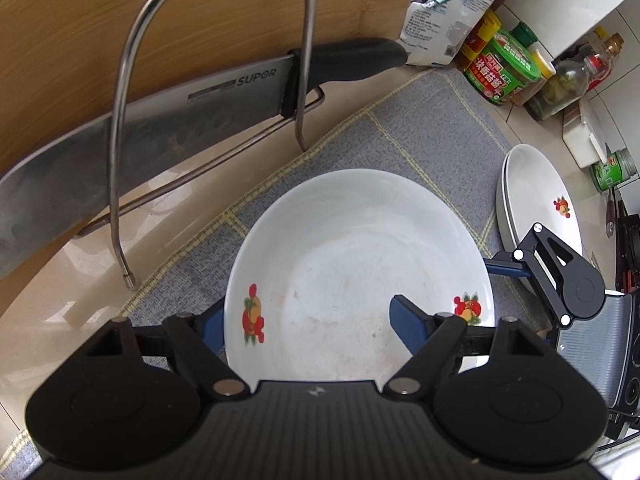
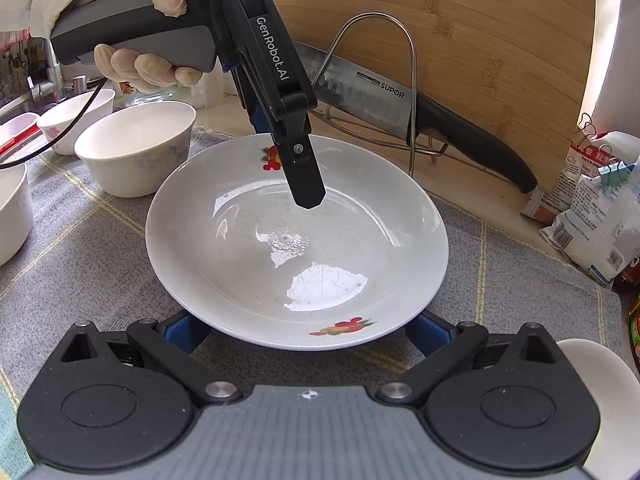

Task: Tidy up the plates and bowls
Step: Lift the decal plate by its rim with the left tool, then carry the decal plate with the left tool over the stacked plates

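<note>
Two claws meet at one white plate (image 1: pixel 352 264), which lies on a grey woven mat (image 1: pixel 420 128) with yellow check lines, spread over the beige surface. The left claw (image 1: pixel 308 312), held by a gloved hand (image 2: pixel 148 68), straddles the plate's far rim. One blue ribbed pad hangs over the glossy well and the other sits just outside the edge, so it is released and grips nothing. The right claw (image 2: pixel 306 332) is spread wide and also released, its blue tips tucked out of sight under the near rim.

Room to move is tight. A bamboo cutting board (image 1: pixel 80 20) and a steel cleaver (image 1: pixel 160 128) stand in a bent-wire rack (image 1: pixel 308 40) just behind the plate. White ceramic bowls (image 2: pixel 136 148) crowd one side of the mat. On the other side are a stack of matching plates (image 1: pixel 536 192) (fruit decals, like the one in hand) and, farther back, packets and jars. The clearest space is the bare mat in front of the plate.
</note>
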`<state>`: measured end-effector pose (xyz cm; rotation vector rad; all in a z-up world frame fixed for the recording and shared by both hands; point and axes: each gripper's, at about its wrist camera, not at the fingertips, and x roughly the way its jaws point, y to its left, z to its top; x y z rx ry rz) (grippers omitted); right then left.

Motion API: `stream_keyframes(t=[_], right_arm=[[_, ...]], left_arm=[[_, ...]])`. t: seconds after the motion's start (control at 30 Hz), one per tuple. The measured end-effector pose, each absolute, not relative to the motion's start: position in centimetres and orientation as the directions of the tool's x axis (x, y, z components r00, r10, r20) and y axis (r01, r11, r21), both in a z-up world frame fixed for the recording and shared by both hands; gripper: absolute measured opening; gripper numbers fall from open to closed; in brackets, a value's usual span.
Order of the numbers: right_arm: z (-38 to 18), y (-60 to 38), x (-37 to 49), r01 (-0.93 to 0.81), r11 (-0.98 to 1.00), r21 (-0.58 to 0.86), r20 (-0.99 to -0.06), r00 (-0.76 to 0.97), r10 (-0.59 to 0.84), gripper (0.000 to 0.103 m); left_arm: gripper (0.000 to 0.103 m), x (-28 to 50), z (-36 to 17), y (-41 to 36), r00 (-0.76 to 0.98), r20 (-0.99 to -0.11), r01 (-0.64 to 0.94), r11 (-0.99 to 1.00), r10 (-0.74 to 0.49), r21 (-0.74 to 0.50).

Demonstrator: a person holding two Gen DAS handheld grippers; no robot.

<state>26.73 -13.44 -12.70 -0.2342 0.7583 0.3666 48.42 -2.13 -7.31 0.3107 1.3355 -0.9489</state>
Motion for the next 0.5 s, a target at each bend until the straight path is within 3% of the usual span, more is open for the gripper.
stream_keyframes(t=[0.5], right_arm=[[-10.6, -13.2, 24.6, -0.385, 0.919, -0.082, -0.684, 0.693, 0.229, 0.103]], left_arm=[[0.080, 46.3, -4.8, -1.6, -0.017, -0.904, 0.749, 0.594, -0.427, -0.294]])
